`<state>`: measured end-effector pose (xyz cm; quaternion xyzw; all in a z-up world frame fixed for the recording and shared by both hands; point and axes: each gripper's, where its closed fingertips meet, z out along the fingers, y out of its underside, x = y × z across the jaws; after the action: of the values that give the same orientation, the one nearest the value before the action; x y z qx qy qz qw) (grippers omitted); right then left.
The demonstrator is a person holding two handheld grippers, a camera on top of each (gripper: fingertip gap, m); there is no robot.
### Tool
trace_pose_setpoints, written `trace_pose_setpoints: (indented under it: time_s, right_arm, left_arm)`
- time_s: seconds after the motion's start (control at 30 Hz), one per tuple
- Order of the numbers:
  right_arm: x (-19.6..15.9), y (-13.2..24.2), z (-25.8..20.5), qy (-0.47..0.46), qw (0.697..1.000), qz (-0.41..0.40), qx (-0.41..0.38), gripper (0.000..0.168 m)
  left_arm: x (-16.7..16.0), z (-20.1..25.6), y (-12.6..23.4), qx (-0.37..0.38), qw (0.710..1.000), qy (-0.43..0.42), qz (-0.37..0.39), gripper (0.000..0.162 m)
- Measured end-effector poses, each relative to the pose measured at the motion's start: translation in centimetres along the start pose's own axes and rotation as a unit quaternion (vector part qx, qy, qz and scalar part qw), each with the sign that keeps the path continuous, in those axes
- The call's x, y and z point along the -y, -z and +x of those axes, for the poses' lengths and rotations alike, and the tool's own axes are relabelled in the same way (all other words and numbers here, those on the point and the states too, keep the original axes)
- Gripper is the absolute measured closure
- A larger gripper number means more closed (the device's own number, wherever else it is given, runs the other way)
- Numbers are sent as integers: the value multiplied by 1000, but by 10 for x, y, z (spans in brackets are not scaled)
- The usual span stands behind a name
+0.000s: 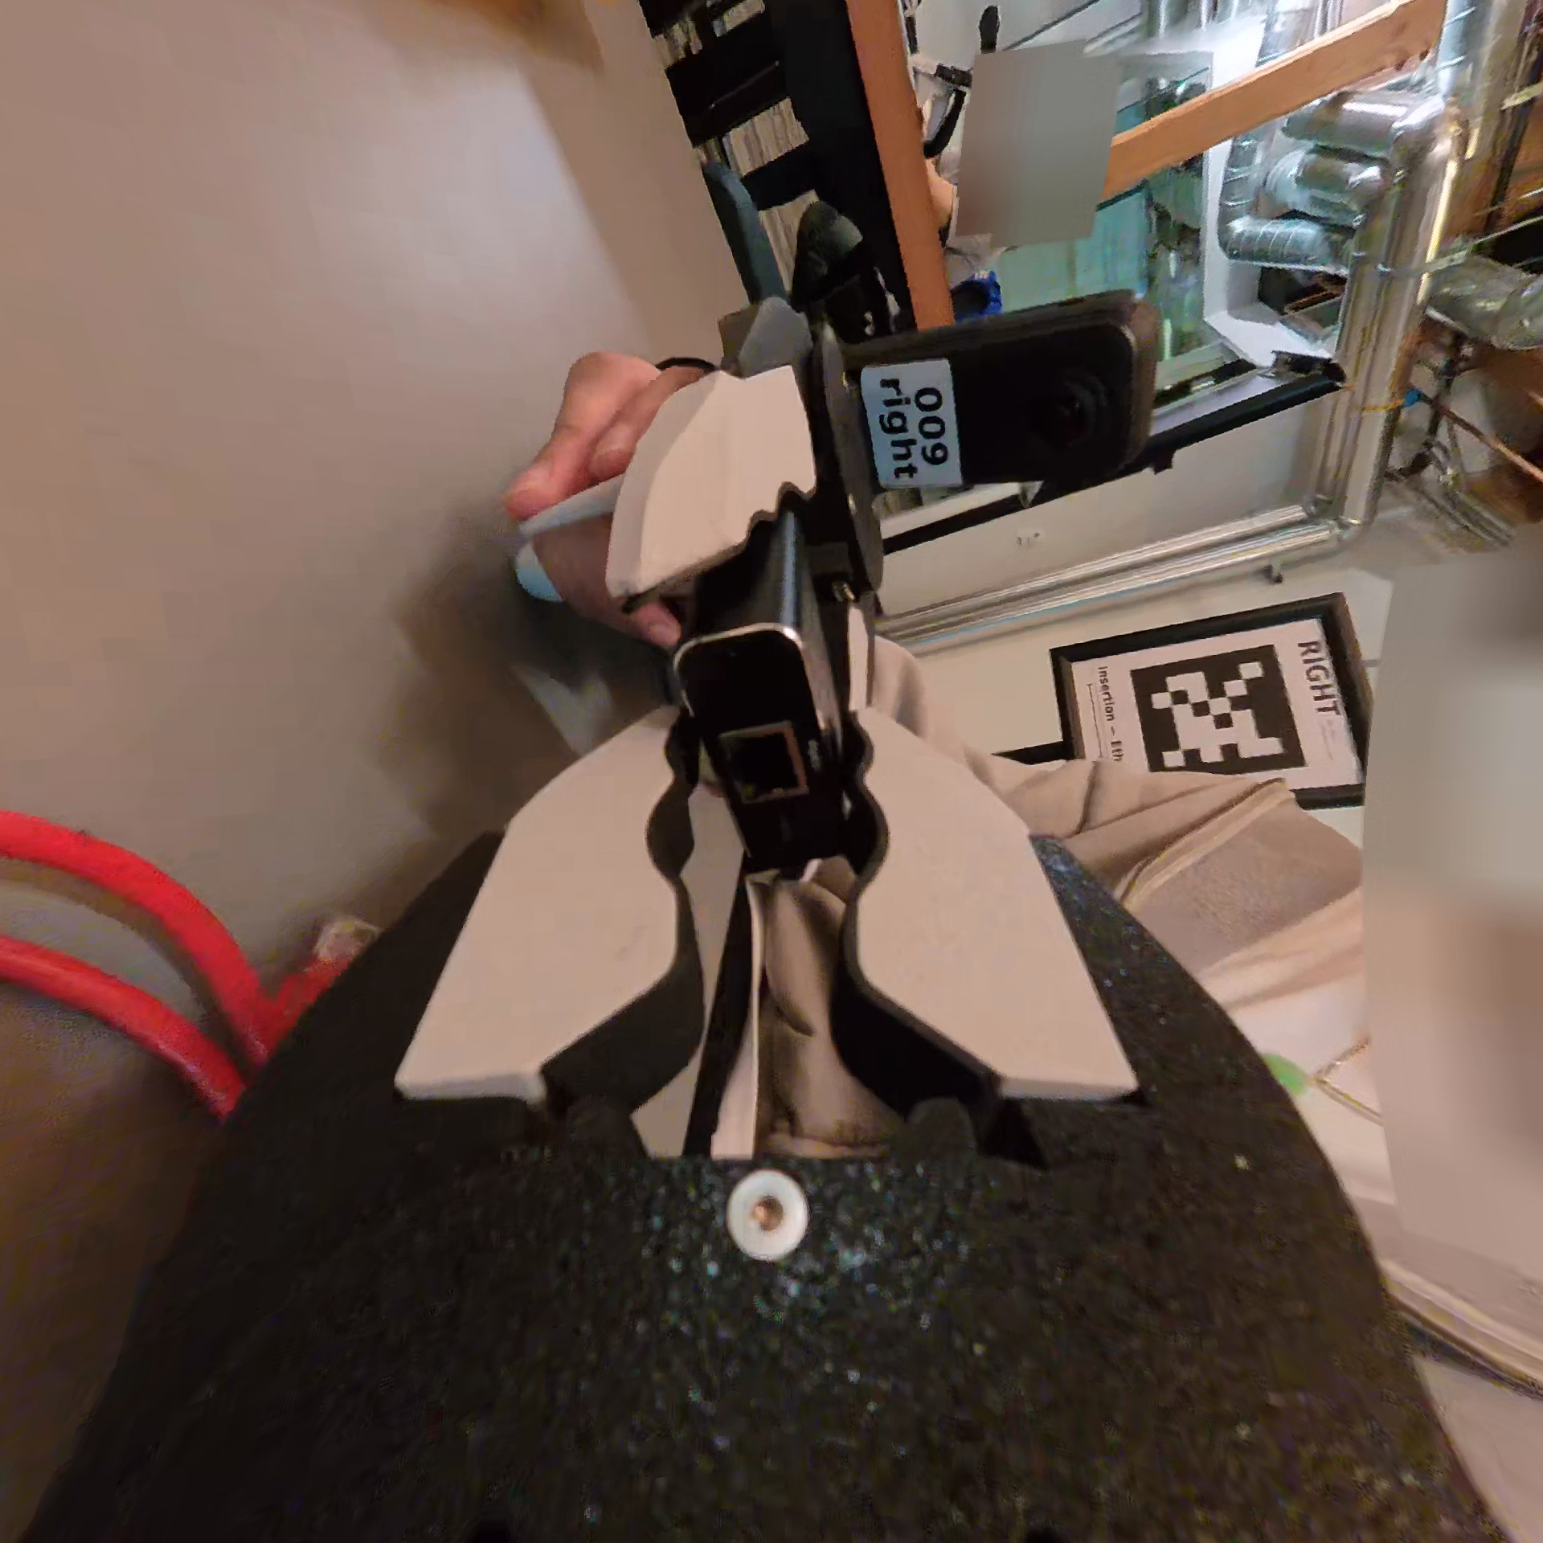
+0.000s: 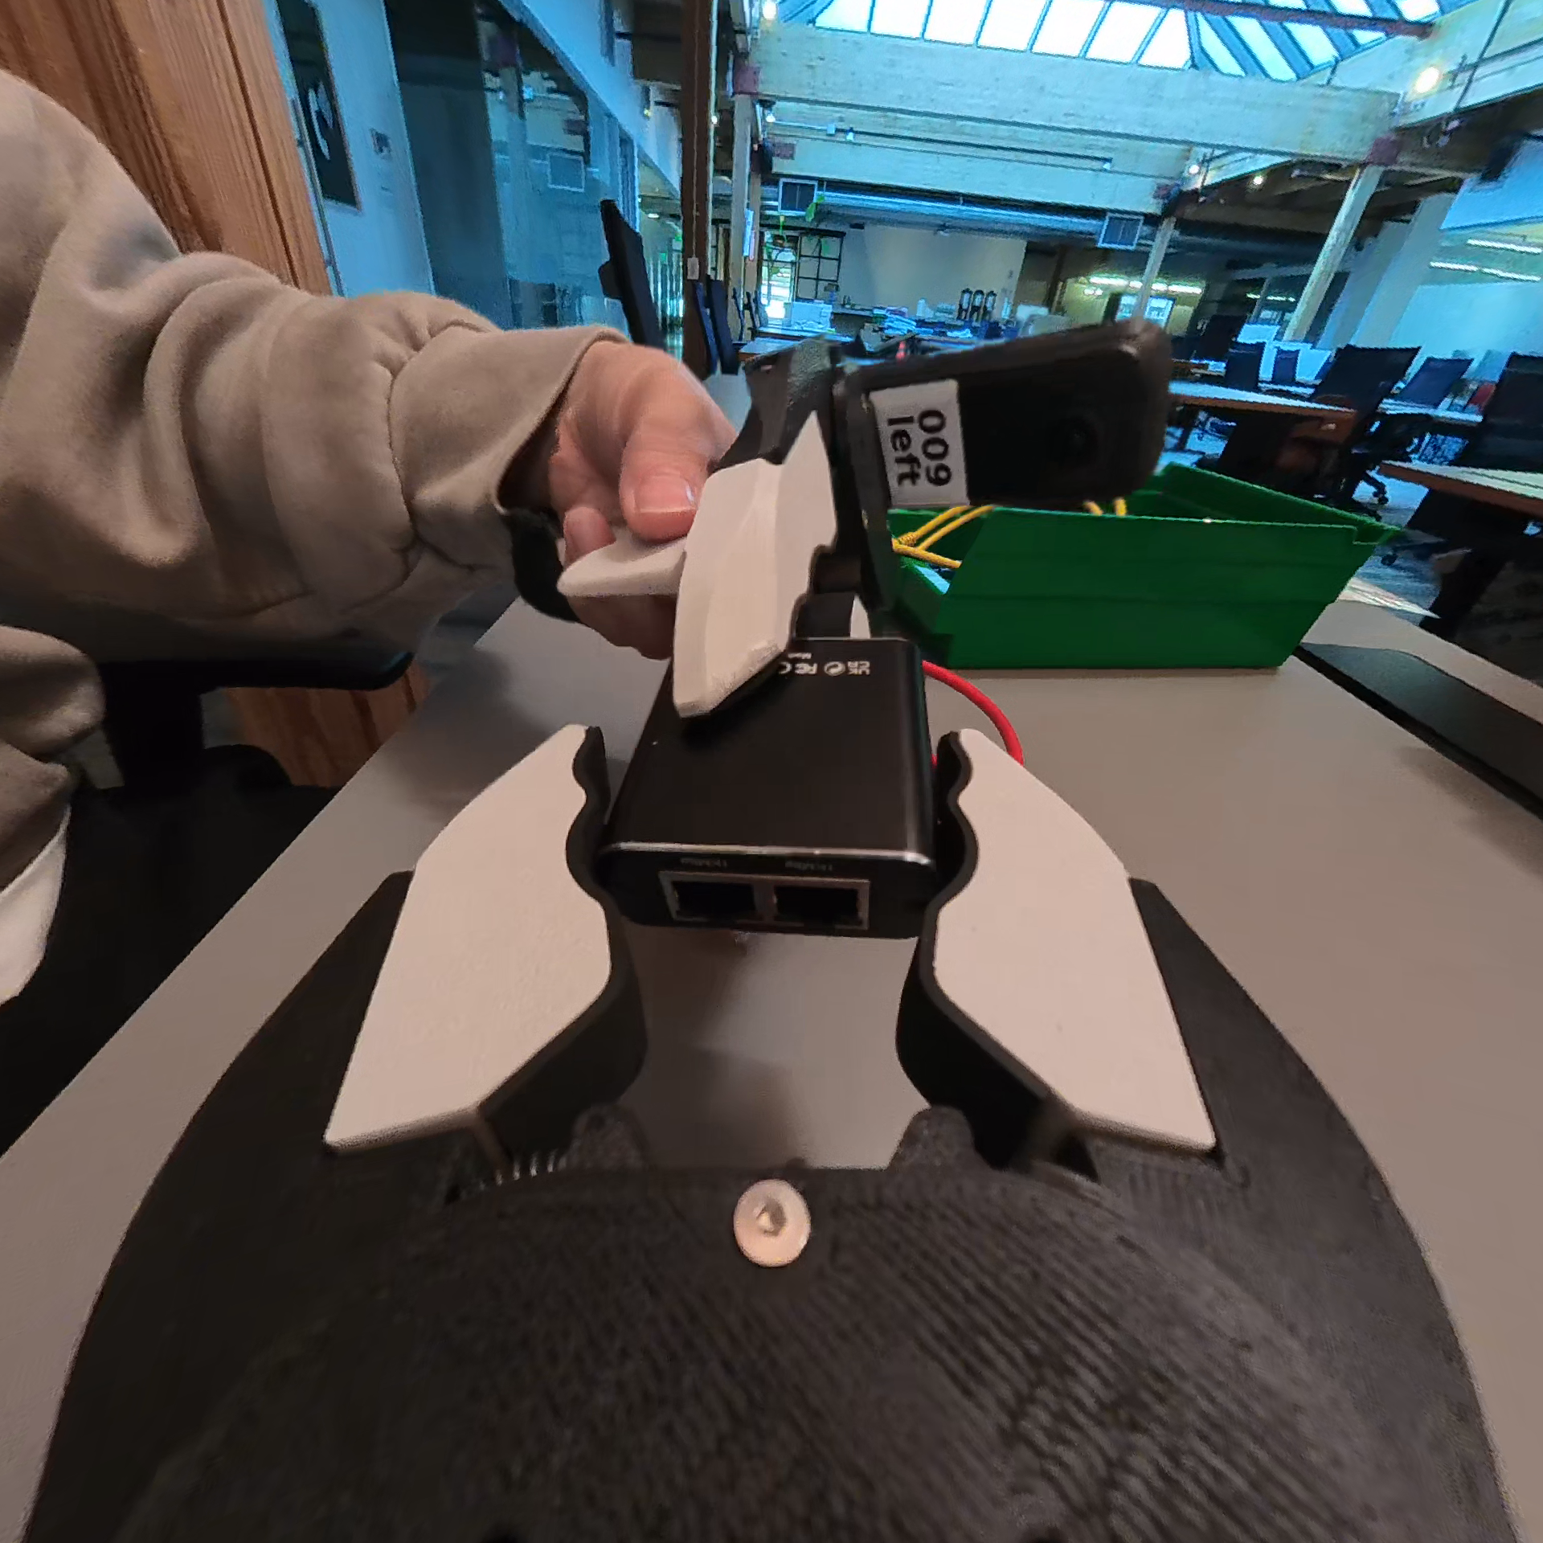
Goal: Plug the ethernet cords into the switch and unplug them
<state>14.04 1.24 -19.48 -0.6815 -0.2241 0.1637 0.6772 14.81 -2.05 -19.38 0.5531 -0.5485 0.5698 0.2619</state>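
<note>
The black switch [image 2: 772,801] is held above the grey table [image 2: 1252,877], long axis running between both grippers — right gripper [image 2: 772,822] clamps its near two-port end, left gripper [image 1: 772,785] its far single-port end; red cord [image 1: 150,943] lies left, unplugged.

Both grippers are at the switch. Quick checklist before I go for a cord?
1. Left gripper shut on switch: ok.
2. Right gripper shut on the switch's other end: ok.
3. Ports empty, all three: ok.
4. A gripper free to take a cord: not ok, both hold the switch.
5. Red cord on the table: ok.
6. Its plug's orientation: cannot tell, blurred.
</note>
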Motion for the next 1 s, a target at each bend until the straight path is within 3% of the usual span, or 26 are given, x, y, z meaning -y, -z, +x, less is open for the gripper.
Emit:
trace_pose_setpoints:
  time_s: [0.1, 0.17, 0.27, 0.4, 0.63, 0.83, 1.0]
  right_arm:
    - [6, 6, 5, -28, 999, 25, 0, 92]
    - [7, 12, 10, -36, 999, 32, -12, 92]
    - [6, 21, 19, -40, 998, 32, -29, 92]
    - [9, 27, 22, -52, 997, 48, -28, 92]
    - [9, 26, 20, -46, 998, 46, -23, 92]
    - [9, 26, 19, -47, 998, 45, -18, 92]
    - [8, 25, 19, -51, 998, 44, -13, 92]
  left_arm:
    - [6, -3, 10, 31, 999, -33, 22, 114]
    - [9, -3, 21, 54, 996, -54, 35, 114]
    - [8, -19, 49, 159, 979, -123, 26, 121]
    - [-20, -59, 79, 317, 911, -251, -81, 124]
    - [-50, -86, 74, 413, 802, -402, -154, 124]
    - [-66, -84, 93, 416, 801, -390, -181, 120]
    - [-61, -78, 98, 403, 838, -331, -162, 123]
